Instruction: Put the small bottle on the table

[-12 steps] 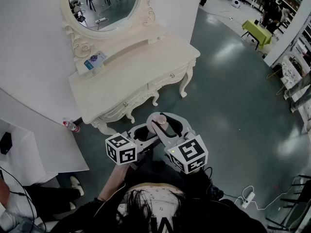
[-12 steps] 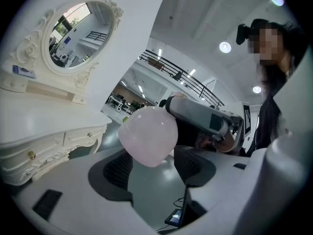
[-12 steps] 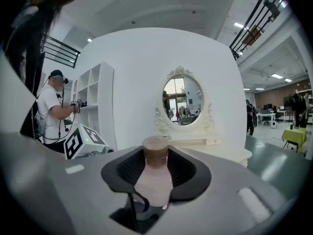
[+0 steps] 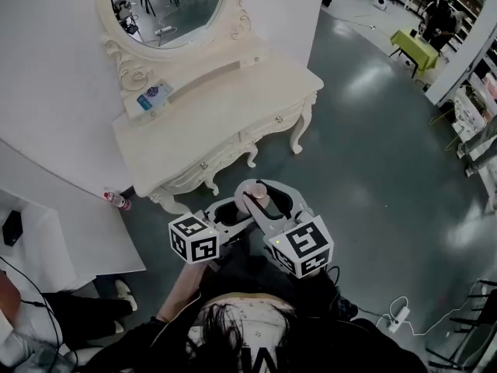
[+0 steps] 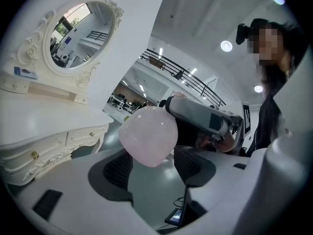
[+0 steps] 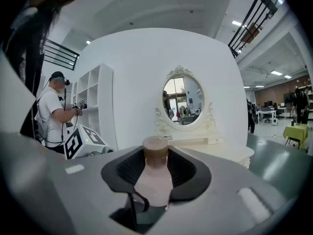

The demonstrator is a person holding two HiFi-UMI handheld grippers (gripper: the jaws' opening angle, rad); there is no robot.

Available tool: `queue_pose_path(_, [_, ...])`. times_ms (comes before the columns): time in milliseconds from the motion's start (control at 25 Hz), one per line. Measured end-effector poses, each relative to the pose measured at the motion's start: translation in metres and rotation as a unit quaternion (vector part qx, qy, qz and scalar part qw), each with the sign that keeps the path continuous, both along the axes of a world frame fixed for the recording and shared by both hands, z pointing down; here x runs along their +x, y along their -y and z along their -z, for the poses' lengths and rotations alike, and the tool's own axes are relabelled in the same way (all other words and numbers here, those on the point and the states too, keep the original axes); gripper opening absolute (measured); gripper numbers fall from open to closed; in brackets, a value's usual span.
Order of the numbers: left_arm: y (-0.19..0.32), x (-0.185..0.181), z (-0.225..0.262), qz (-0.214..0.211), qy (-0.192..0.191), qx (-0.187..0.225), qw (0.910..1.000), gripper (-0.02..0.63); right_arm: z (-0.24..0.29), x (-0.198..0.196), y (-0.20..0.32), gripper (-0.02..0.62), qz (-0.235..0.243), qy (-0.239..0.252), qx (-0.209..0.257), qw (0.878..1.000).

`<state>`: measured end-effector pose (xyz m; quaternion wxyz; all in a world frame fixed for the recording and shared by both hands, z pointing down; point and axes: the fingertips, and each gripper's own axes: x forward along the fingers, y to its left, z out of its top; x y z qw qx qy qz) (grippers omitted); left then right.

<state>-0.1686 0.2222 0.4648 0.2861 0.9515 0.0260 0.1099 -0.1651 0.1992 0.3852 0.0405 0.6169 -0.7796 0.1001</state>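
A small pale pink bottle (image 4: 252,195) with a brownish cap is held above the floor, just in front of the white dressing table (image 4: 233,107). My right gripper (image 4: 262,197) is shut on it. In the right gripper view the bottle (image 6: 155,182) stands upright between the dark pads (image 6: 186,168), the table (image 6: 222,153) behind it. My left gripper (image 4: 227,213) is open beside it. In the left gripper view the bottle's rounded base (image 5: 149,136) hangs just ahead of that gripper's (image 5: 154,169) parted jaws, with the right gripper's arm (image 5: 205,119) behind.
An oval mirror (image 4: 167,6) tops the dressing table, and a blue card (image 4: 152,95) lies on its raised shelf. A plastic bottle (image 4: 115,201) lies on the floor by a white counter (image 4: 70,231). Another person (image 6: 54,111) stands at the shelves.
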Motion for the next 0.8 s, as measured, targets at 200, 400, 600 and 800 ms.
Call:
queue_pose_path(200, [0.011, -0.001, -0.004, 0.005, 0.004, -0.003, 1.0000, 0.262, -0.004, -0.001, 0.011, 0.149, 0.007, 0.000, -0.006, 1.000])
queue_pose_path(400, [0.024, 0.005, -0.008, 0.003, 0.005, -0.008, 1.0000, 0.261, -0.008, 0.005, 0.025, 0.149, 0.006, -0.002, -0.013, 1.000])
queue_pose_path(600, [0.049, 0.021, -0.009, -0.003, 0.006, -0.011, 0.9999, 0.262, -0.009, 0.022, 0.051, 0.149, 0.001, 0.000, -0.016, 1.000])
queue_pose_path(800, [0.083, 0.042, -0.007, -0.012, 0.007, -0.011, 0.9998, 0.262, -0.008, 0.042, 0.084, 0.149, -0.006, -0.002, -0.019, 1.000])
